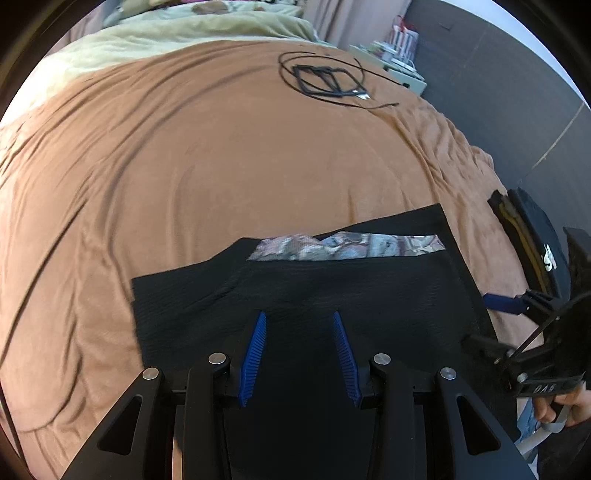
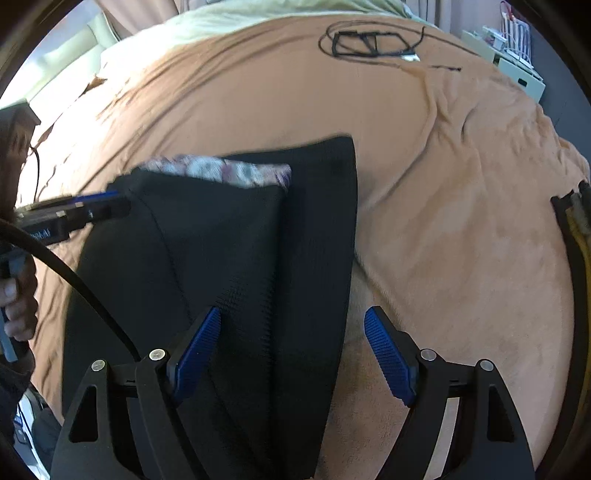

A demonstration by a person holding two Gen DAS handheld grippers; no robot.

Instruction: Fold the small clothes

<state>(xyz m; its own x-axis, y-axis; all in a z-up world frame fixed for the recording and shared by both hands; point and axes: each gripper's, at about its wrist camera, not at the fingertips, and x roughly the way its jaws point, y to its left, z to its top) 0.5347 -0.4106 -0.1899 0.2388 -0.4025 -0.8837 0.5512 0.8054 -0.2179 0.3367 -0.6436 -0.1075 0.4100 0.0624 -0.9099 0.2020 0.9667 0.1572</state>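
Note:
A black ribbed garment (image 1: 369, 288) (image 2: 229, 240) with a patterned waistband (image 1: 343, 249) (image 2: 221, 170) lies folded lengthwise on the brown bed cover (image 1: 221, 166). My left gripper (image 1: 299, 315) hovers over its near part, pads partly apart with nothing pinched between them. From the right wrist view, the left gripper (image 2: 118, 201) sits at the garment's left corner beside the waistband. My right gripper (image 2: 291, 312) stands wide open. The garment's right edge runs between its pads, which do not press on it. One blue finger of it (image 1: 498, 301) shows at the garment's right edge.
A coiled black cable (image 1: 321, 79) (image 2: 369, 40) lies at the far side of the bed. A stack of dark folded clothes (image 1: 532, 236) (image 2: 576, 221) sits at the right edge. A pale green quilt (image 1: 184, 33) covers the head end. A person's hands (image 1: 561, 406) (image 2: 18, 306) hold the handles.

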